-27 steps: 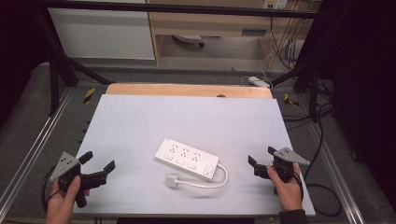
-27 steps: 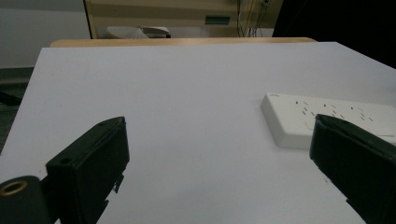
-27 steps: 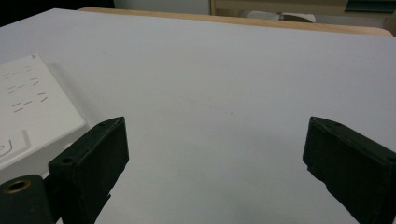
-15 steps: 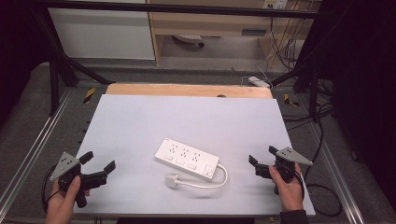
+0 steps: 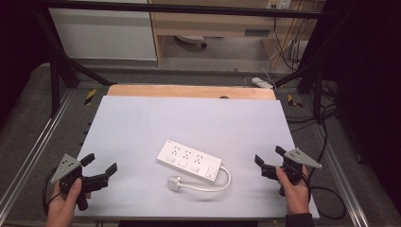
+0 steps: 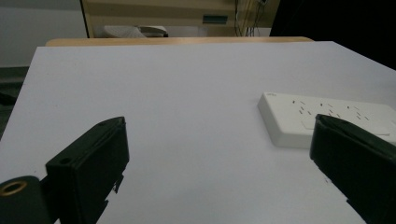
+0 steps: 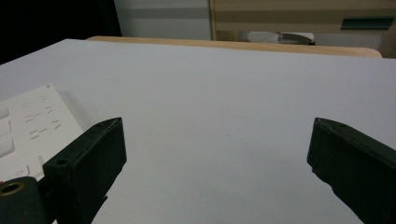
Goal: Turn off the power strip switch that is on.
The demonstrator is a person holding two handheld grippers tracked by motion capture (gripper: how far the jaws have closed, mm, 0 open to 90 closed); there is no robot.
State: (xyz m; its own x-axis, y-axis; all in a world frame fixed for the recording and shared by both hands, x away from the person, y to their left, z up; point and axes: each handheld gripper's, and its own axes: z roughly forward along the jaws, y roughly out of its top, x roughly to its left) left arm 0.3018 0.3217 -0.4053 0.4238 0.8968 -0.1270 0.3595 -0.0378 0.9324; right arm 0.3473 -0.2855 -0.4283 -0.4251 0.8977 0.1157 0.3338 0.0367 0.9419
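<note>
- The white power strip (image 5: 189, 160) lies flat at an angle near the middle of the white tabletop (image 5: 142, 123), with its short cord (image 5: 215, 186) curling to a plug (image 5: 173, 183) just beside it.
- The left claw (image 5: 100, 170) and right claw (image 5: 268, 163) both gape wide, empty, well apart from the strip.
- The strip looks stiff, light and probably smooth-sided: pinch it across its narrow width. The floppy cord will trail.

1. The power strip (image 5: 189, 160) is white, with small dark slot marks in rows.
2. Its cord (image 5: 215, 184) and plug (image 5: 173, 182) are white.
3. The table (image 5: 156, 118) is pale grey-white, with a light wood strip (image 5: 189, 91) at the far edge.
4. The left gripper (image 5: 100, 172) and right gripper (image 5: 269, 160) are black, with grey plates.
</note>
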